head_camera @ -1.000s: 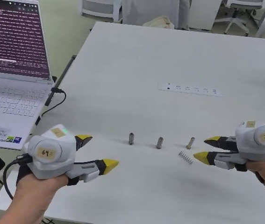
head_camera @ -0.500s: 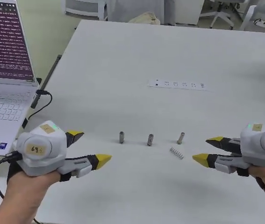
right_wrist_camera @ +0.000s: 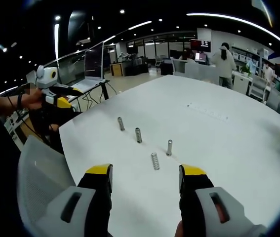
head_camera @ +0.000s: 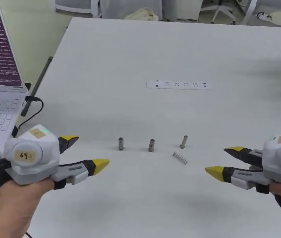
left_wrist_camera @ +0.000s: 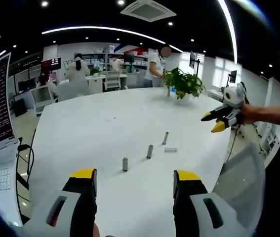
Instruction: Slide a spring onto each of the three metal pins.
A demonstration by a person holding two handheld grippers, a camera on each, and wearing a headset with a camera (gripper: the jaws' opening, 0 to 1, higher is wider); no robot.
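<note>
While left gripper (head_camera: 88,151) and right gripper (head_camera: 222,159) hang open and empty, left pin (head_camera: 121,144) and middle pin (head_camera: 151,145) look sprung; right pin (head_camera: 183,142) is bare, spring (head_camera: 180,157) loose beside it.

**Matt white, dull metal, moulded plastic**

Smooth and matt across the white table (head_camera: 130,59), with barely a sheen. Dull grey metal for the three pins (head_camera: 151,145) — ribbed with coiled wire on two, plain and smooth on the third. Fine bare metal wire in the loose spring (head_camera: 180,157). Matt pale-grey plastic on the shells of the left gripper (head_camera: 86,151) and right gripper (head_camera: 222,159) — black further along, with yellow tips.
</note>
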